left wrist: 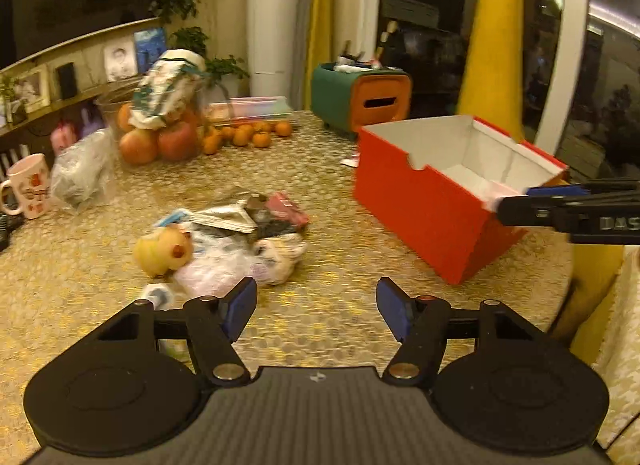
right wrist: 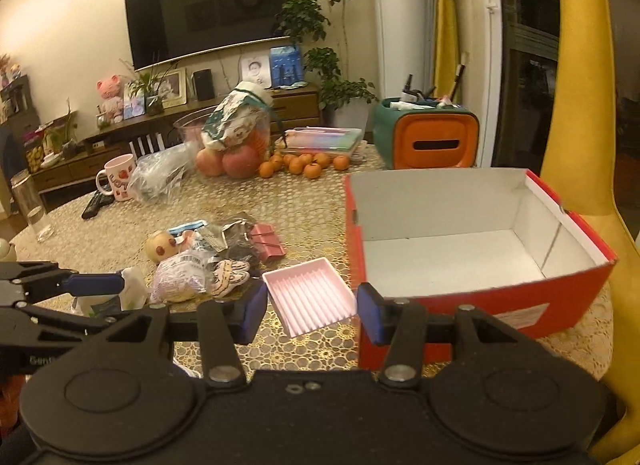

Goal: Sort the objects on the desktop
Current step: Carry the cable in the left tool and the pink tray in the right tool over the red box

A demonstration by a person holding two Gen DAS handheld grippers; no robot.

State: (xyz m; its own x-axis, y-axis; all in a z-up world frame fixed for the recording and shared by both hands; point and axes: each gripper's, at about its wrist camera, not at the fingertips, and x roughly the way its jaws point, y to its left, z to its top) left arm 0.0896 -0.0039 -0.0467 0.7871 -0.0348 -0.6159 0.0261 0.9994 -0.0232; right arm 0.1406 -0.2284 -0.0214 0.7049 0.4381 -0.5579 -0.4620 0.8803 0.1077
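Note:
A red cardboard box [right wrist: 480,297] with a white, empty inside stands open on the right; it also shows in the left wrist view [left wrist: 424,205]. A pile of small objects [left wrist: 240,233] lies at mid-table: a yellow doll head [right wrist: 160,247], plastic packets, a dark red packet [right wrist: 267,245]. A pink ribbed tray [right wrist: 310,296] hangs tilted between the pads of my right gripper [right wrist: 312,311], just left of the box. My left gripper [left wrist: 316,305] is open and empty, above the table in front of the pile.
Apples and tangerines [left wrist: 248,135] and a fruit bowl stand at the back. A green-orange organiser [left wrist: 360,97] is behind the box. A pink mug [left wrist: 28,189] and a plastic bag sit at left. A yellow chair [right wrist: 580,105] stands right of the table.

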